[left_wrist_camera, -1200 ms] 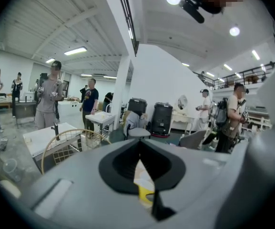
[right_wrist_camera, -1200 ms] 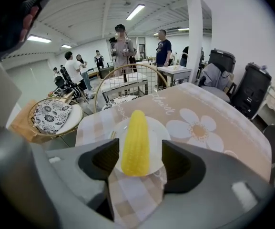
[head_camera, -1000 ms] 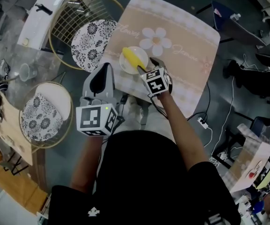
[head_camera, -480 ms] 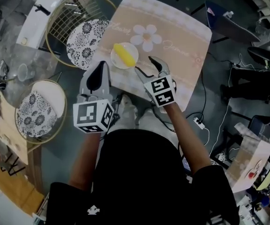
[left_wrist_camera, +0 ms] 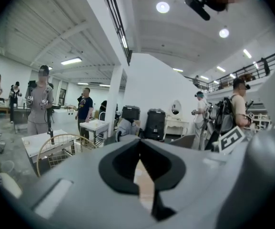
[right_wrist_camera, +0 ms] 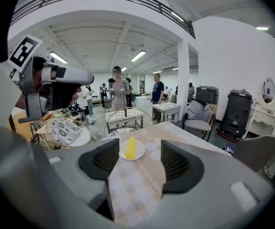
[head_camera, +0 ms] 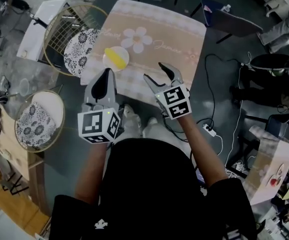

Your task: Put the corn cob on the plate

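The yellow corn cob [head_camera: 115, 58] lies on a small white plate [head_camera: 107, 63] near the left edge of the table with the beige flower cloth [head_camera: 159, 34]. My right gripper [head_camera: 158, 74] hovers open over the table's near edge, to the right of the plate and apart from it, with nothing between its fingers. Its own view looks past the jaws at the corn cob [right_wrist_camera: 130, 148] on the plate [right_wrist_camera: 140, 152]. My left gripper [head_camera: 105, 75] is shut and empty, just short of the plate on the near side. In the left gripper view its jaws [left_wrist_camera: 138, 149] meet over the cloth.
A round wire-backed chair with a patterned cushion [head_camera: 80, 48] stands left of the table, and another [head_camera: 34, 125] nearer on the left. A white side table [head_camera: 41, 21] is at the back left. Cables and a power strip [head_camera: 212, 129] lie on the floor at the right. People stand far off.
My right gripper has drawn back from the plate toward me, open, leaving the corn cob lying on it. The left gripper has stayed shut. The head view has shifted.
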{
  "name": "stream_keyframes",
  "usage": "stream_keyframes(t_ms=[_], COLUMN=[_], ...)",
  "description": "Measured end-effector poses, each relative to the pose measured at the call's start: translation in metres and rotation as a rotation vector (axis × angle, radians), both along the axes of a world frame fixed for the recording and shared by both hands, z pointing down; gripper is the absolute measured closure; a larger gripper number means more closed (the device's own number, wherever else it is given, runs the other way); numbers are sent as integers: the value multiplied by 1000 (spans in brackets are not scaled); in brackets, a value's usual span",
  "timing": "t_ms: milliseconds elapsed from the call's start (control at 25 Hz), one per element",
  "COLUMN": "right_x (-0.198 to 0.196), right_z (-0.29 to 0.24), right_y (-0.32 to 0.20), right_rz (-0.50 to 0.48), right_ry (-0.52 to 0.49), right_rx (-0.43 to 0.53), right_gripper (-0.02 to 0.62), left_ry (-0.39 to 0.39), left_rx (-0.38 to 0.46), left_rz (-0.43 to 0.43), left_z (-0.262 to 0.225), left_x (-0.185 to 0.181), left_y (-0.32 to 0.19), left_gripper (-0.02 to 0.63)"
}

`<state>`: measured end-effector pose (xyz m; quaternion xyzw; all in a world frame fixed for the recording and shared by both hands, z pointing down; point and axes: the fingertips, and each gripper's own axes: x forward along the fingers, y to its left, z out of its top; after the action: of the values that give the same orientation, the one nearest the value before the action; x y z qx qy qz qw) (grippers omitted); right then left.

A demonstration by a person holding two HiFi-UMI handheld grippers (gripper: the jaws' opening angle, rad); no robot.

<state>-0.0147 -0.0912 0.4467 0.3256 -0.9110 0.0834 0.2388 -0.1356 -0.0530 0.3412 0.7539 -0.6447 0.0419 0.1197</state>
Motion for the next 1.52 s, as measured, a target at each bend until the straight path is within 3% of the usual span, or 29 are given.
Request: stream_keyframes(t_ms=[320,680,880,1320,1520], right_x=[26,21,13,-21,-34], right_z=[-18,-91,-127,-158,-167], right_y=[41,84,119,227,282], right_rz=[-34,-61,-74,-74,-75], right_ry=[-52,-201,-245,-283,-292], right_rx=[7,132,212,271,305], right_gripper=[332,501,584,592,594], left_ry=[-31,-62,-85,-97,-95], left_rx=[12,29,81,183,191], left_rz=[-33,-51,-29,8,17], left_z=[-17,-33,-44,-65,-65], left_x=[30,30,32,15,7], left_y=[45,97,127,237,285], left_gripper=[598,598,598,598,598])
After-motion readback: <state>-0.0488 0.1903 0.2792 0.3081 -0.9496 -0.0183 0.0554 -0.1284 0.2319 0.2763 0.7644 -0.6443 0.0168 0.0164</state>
